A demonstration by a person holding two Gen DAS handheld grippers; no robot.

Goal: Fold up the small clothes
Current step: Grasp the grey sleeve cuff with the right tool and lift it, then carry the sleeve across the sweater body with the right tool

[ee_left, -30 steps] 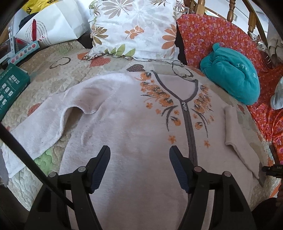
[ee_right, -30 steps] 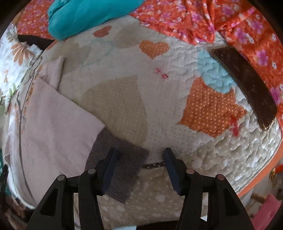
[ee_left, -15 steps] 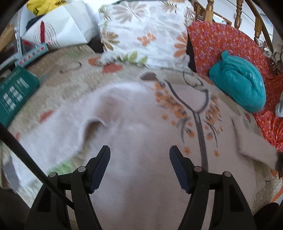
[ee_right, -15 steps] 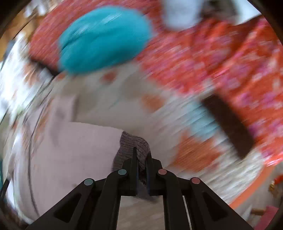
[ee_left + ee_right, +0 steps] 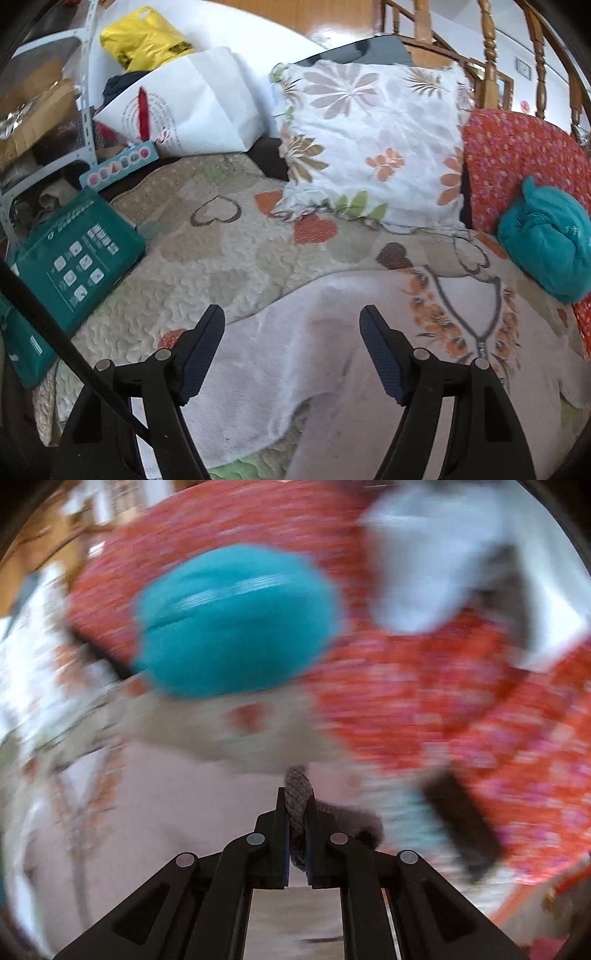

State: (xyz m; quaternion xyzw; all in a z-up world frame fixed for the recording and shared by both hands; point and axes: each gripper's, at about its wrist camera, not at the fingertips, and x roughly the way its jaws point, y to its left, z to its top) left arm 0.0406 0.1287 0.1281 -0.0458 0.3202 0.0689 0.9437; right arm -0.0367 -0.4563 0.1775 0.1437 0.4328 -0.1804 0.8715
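Sweater (image 5: 332, 369) flat on quilt (image 5: 229, 258); left tongs (image 5: 291, 325) spread above; right tongs (image 5: 297, 801) clamping grey cuff (image 5: 297, 786).

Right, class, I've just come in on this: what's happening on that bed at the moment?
A person with a handheld gripper in each hand is folding a pale pink sweater spread on a quilted bedspread. The right gripper is shut on the sweater's grey ribbed cuff; its view is blurred, so it looks to be in motion. The left gripper is open above the sweater's other side, holding nothing. A floral pillow and a teal bundle lie beyond the sweater.
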